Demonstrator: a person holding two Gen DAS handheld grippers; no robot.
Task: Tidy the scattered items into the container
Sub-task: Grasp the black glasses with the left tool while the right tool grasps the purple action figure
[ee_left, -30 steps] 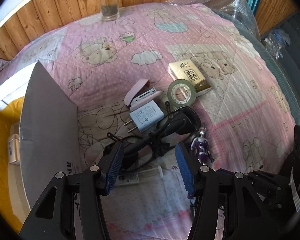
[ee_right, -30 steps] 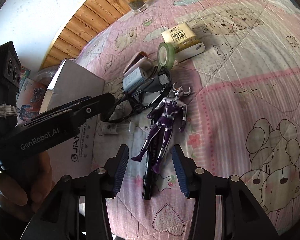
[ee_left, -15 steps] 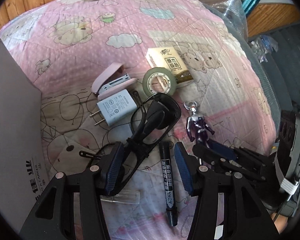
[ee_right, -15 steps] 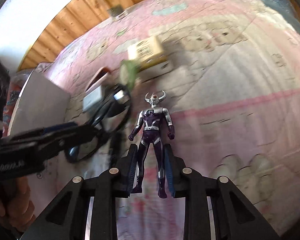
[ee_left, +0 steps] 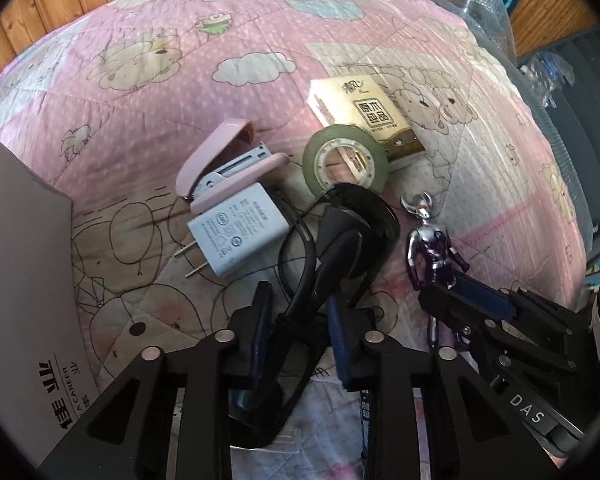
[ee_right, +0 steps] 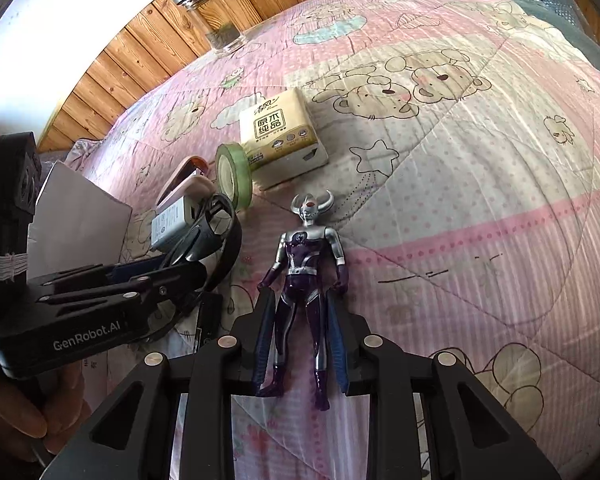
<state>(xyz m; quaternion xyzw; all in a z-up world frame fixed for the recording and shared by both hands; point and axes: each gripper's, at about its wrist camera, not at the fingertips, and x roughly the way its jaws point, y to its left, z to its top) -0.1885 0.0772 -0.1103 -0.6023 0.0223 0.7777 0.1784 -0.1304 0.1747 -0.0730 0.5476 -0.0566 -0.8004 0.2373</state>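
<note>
Black glasses [ee_left: 352,216] lie folded on the pink quilt, and my left gripper [ee_left: 298,320] stands over their near end. Its jaws are closing, and the pads press on the frame from both sides. A silver and purple toy figure [ee_right: 304,248] lies on its back with its horned head away from me. My right gripper [ee_right: 300,332] is shut on its hips and legs. In the left wrist view the toy figure [ee_left: 432,240] shows with the right gripper [ee_left: 452,292] at its legs. The grey cardboard box [ee_left: 20,260] stands open at the left.
Past the glasses lie a white charger [ee_left: 236,236], a pink stapler [ee_left: 220,160], a green tape roll [ee_left: 346,160] and a tissue pack [ee_left: 364,116]. A glass jar [ee_right: 216,20] stands at the wooden wall. A hand [ee_right: 20,412] holds the left gripper.
My left gripper has come down over the glasses and its jaws have narrowed onto them. My right gripper has closed on the toy figure's legs.
</note>
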